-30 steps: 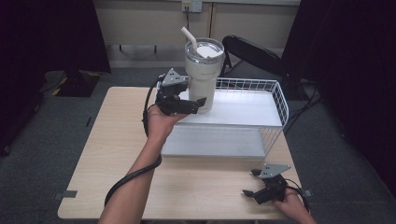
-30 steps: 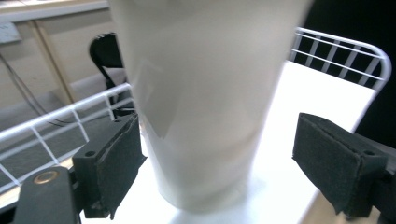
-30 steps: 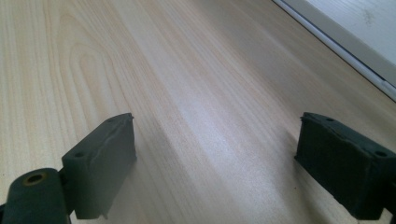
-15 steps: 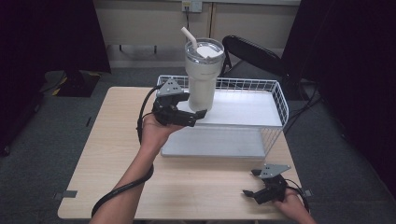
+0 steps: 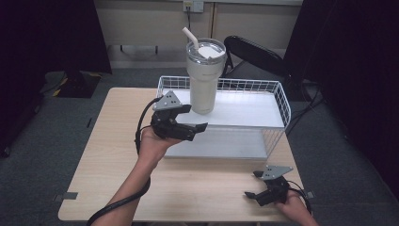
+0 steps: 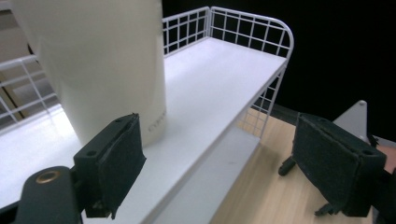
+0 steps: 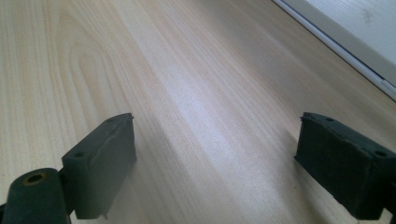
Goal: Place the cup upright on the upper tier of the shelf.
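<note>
Clearance matters: left claw [image 5: 200,128], released just beside the cream lidded tumbler [image 5: 203,75] on the white wire-railed shelf [image 5: 254,112], should stay level; right claw [image 5: 251,194] rests released on the wooden worktop [image 5: 113,136].

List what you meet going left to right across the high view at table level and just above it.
Left gripper → cream tumbler with straw, standing at the left end of the white wire shelf's top → right gripper, low on the wooden table near its front right corner.
</note>
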`<state>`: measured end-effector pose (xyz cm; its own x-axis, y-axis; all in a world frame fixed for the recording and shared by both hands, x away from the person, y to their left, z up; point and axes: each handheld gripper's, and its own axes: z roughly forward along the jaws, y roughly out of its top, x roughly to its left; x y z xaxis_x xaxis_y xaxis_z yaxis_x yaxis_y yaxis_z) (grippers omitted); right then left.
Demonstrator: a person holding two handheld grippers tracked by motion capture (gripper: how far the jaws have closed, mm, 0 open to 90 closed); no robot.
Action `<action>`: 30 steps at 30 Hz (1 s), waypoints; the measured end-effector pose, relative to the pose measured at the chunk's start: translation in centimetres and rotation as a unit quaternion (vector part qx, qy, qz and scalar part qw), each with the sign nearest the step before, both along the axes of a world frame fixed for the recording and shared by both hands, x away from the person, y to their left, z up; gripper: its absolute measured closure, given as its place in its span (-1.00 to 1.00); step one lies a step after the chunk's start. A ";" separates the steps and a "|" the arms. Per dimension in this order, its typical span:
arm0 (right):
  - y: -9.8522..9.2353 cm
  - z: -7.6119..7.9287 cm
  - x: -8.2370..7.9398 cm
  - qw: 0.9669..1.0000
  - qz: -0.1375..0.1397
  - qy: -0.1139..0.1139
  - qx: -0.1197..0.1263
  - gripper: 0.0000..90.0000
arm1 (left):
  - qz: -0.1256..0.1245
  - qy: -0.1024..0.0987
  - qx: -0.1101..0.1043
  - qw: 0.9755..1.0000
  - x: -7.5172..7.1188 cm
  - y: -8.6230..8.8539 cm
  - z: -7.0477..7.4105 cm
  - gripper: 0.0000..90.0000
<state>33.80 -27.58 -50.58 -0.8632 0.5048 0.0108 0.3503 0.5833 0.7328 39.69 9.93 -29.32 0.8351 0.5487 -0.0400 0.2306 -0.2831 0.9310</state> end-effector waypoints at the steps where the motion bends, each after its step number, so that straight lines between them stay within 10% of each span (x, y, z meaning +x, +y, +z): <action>1: 0.0 0.0 0.0 1.000 0.000 0.000 0.000 -0.75 | -0.002 0.002 0.003 1.000 -0.1 0.0 -0.2 -0.64; 30: 0.0 0.0 0.0 1.000 0.000 0.001 0.000 -0.75 | -0.026 0.022 0.038 0.999 -2.7 1.1 -6.0 -0.60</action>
<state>33.79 -27.59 -50.57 -0.8633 0.5046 0.0123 0.3518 0.5840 0.7316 36.98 11.04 -35.28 0.8605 0.5081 -0.0374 0.2546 -0.3653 0.8954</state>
